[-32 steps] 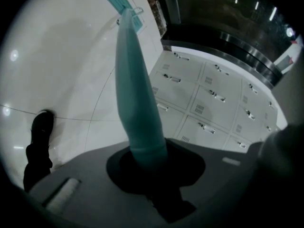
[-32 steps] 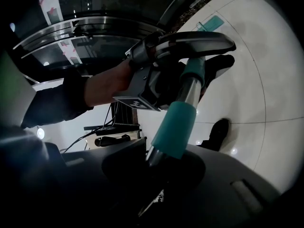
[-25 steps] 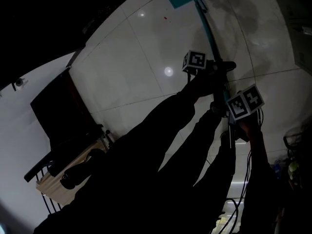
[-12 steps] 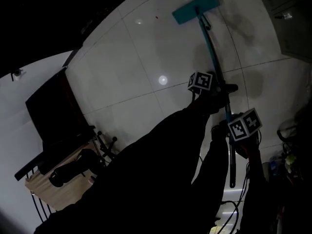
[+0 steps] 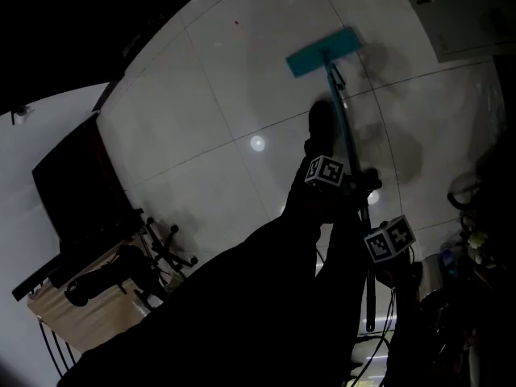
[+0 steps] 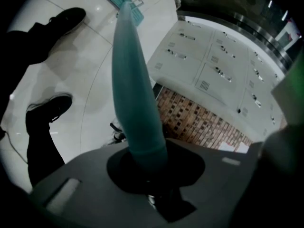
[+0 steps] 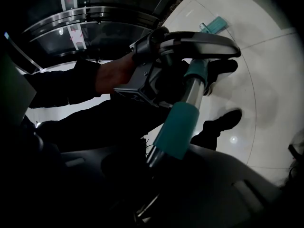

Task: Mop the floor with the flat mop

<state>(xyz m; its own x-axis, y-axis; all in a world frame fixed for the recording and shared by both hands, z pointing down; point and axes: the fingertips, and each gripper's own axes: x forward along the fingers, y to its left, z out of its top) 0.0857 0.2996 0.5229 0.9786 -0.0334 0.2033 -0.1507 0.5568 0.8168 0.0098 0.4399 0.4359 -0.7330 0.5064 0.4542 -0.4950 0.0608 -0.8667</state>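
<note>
Glossy pale tiled floor (image 5: 210, 79), dark grout lines. Ceiling-light glint (image 5: 257, 143) on tile left of left gripper (image 5: 355, 185). Far left of gripper: dark screen (image 5: 76, 188), wooden table (image 5: 85, 317) below. Beyond gripper, rightward: white lockers (image 6: 213, 65), brick-patterned panel (image 6: 199, 120).

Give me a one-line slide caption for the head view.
Left hand-held gripper and right hand-held gripper clamp the teal mop handle; its flat mop head rests on the glossy tiled floor.

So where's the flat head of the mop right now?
In the head view the teal mop head lies on the tiled floor, upper right of centre, at the far end of its handle, just beyond the person's dark shoe.
</note>
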